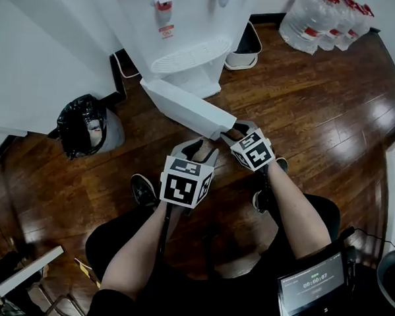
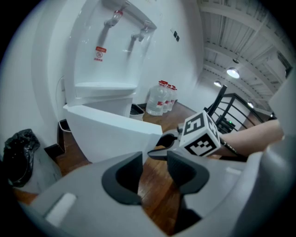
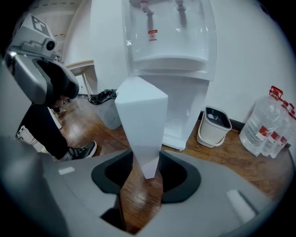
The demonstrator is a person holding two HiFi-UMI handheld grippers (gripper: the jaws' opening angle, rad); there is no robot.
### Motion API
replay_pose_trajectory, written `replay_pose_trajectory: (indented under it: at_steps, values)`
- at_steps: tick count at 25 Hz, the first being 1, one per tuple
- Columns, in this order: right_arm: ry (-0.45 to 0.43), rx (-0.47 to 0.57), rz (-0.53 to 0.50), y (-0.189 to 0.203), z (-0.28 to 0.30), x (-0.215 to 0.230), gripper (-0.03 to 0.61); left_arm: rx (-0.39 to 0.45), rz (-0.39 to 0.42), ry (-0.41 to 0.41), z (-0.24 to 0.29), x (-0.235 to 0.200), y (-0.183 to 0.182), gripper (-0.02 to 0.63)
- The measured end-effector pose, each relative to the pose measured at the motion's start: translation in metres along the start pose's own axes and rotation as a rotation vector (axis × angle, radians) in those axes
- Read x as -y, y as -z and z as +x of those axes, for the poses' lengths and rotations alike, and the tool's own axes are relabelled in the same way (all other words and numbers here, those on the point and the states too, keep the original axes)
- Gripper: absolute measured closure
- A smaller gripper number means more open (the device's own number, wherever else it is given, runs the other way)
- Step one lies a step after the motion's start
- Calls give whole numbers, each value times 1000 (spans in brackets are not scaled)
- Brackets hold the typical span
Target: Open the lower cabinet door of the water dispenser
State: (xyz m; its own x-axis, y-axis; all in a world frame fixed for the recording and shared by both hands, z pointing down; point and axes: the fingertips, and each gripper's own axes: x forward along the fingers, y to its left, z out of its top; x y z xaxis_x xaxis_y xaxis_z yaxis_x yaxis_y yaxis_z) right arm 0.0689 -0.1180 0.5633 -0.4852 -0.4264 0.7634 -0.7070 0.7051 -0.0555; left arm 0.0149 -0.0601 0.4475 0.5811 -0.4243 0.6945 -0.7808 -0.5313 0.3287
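Right tool [image 3: 147, 173] grips the free edge of the cabinet door [image 1: 187, 107], its dark pads pressing on either face of the white panel near the lower corner. That door stands swung well out from the lower part of the water dispenser [image 1: 184, 28], its far end meeting the dispenser's base and its near end reaching toward the person over the wooden floor [image 1: 318, 114]. Just beside the right tool, the left tool [image 2: 155, 171] hangs with its jaws apart; only bare floor shows between them, and it holds nothing. A black bin bag [image 1: 80, 125] sits on the floor to the left of the dispenser in the head view, a small white bucket [image 1: 246, 47] stands against its right side, and a cluster of large water bottles [image 1: 323, 18] stands farther right by the wall.
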Motion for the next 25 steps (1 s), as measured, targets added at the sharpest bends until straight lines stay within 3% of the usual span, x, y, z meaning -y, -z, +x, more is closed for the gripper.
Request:
replay_pose_trajectory:
  at_steps: [14,18,25]
  values:
    - [-94,-9,-147,5,-2,-83,420,60,-60,-80,-35,-17,31,453]
    - [-137,-1,-210,2,0,-118,490,94,-86,-101,-56,-25,36,453]
    - [-188,0,-270,-3,9,-153,497,154,-153,-125,-90,-42,34,453]
